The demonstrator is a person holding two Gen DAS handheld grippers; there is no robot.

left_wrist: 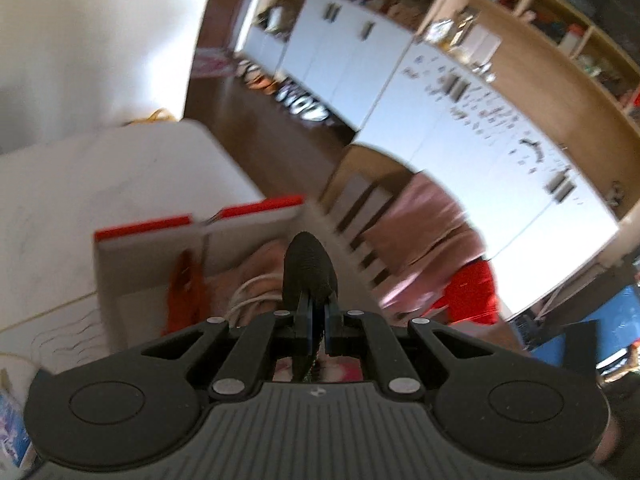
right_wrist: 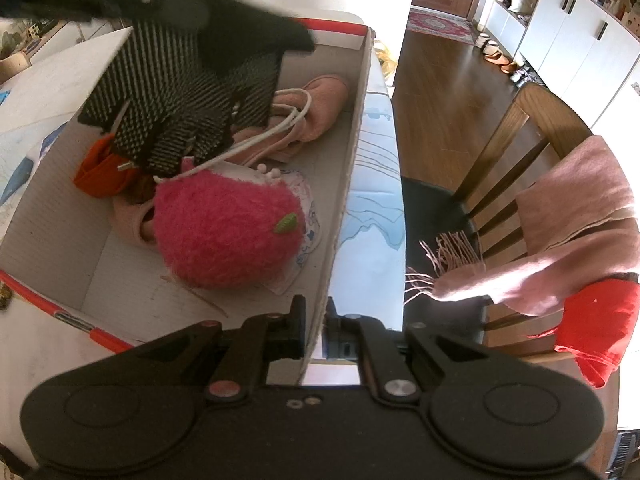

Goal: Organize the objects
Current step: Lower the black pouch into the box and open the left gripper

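A: Left gripper [left_wrist: 316, 312]?
B: Clamped on a black striped knit [right_wrist: 180, 92], hanging above the cardboard box [right_wrist: 352, 152].
A: Right gripper [right_wrist: 316, 320]?
B: Pinching that box's near wall; pink hat [right_wrist: 228, 232] inside.

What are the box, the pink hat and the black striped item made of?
Box: looks like corrugated cardboard, matte white inside, raw fluted edge, red trim on the rim. Pink hat: fuzzy knit, probably wool or acrylic, long loose fibres. Black striped item: ribbed knit fabric, matte, draping limply; fibre unclear.
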